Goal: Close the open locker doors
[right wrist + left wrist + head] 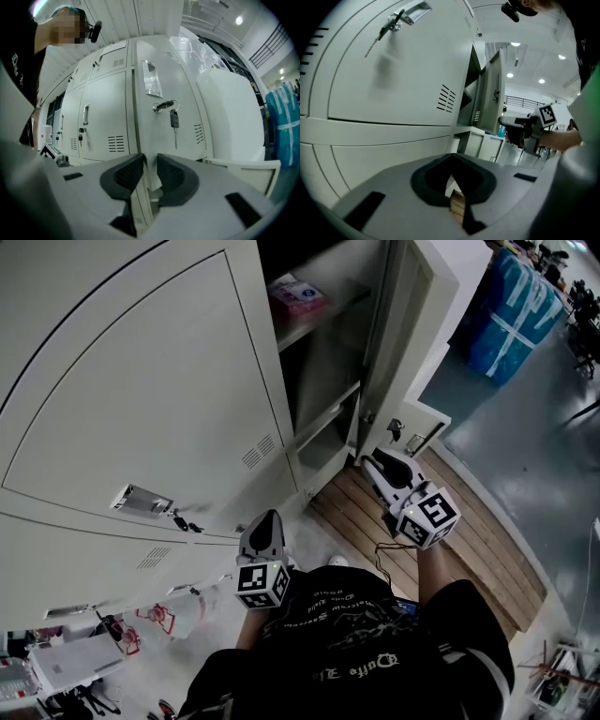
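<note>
A bank of pale grey lockers fills the left of the head view. One locker stands open, and its door swings out to the right with a key in the lock. My right gripper is at that door's free edge. In the right gripper view the door edge fills the gap between the jaws, so my right gripper is shut on it, below the hanging key. My left gripper hangs lower left, shut and empty, facing a closed locker door.
A pink box lies on the open locker's upper shelf. Keys hang from a closed door at left. Wooden boards cover the floor under the open door. A blue bag stands far right, and clutter lies at lower left.
</note>
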Motion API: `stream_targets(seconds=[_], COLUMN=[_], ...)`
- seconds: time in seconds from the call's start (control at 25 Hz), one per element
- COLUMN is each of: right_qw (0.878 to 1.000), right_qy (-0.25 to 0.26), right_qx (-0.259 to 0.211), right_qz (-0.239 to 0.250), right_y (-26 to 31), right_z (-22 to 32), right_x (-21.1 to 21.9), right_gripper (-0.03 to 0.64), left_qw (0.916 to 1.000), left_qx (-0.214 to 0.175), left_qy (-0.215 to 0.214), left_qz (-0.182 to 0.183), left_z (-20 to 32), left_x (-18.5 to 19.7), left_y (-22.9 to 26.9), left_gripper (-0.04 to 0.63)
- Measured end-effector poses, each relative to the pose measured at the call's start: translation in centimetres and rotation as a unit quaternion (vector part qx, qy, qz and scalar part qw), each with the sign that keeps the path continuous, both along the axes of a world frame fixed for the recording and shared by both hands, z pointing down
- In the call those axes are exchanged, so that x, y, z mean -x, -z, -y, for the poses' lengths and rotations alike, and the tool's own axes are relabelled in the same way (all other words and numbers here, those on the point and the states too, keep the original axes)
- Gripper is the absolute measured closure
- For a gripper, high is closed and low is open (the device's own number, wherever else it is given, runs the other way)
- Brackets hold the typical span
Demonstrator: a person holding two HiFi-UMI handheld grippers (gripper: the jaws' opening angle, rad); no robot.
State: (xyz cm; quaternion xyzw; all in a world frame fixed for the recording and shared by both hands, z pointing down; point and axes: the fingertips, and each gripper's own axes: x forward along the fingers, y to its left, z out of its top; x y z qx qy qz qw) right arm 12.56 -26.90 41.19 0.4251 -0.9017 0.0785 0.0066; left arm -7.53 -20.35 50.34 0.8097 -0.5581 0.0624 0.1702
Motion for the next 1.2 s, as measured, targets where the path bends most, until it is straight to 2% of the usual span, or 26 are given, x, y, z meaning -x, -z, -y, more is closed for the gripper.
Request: stream_targets(seconds=[0.24, 0.92, 1.12, 1.2], right_qw=[1.000, 0.998, 0.998, 0.997], right_qy=[0.017, 0.050, 0.064, 0.069], right_qx=[-0.009, -0.026, -0.021, -0.019], right_qz=[-0.001, -0.011, -0.005, -0.005], right_y=[-0.1, -0.1, -0.1, -0.1], right_z=[0.7, 4.7, 5.8, 6.2], right_x=[2.3, 8.7, 9.8, 10.2], right_gripper=[0.531, 0.537, 0.538, 0.540], left_qw=[0.9998, 0.9984, 0.9977, 0.9979], left_qx=[0.005, -0.010, -0.019, -0.021], left_qy=[0.017, 0.056, 0.055, 0.051], left_qz=[0.002, 0.001, 0.034, 0.035], left_z=[-0.3, -0.7, -0.7, -0.7], left_x=[1.5, 3.3, 3.4, 3.2], left_y=[-0.3, 0.4, 0.5, 0.5], left_gripper=[0.588, 0.588, 0.588, 0.588])
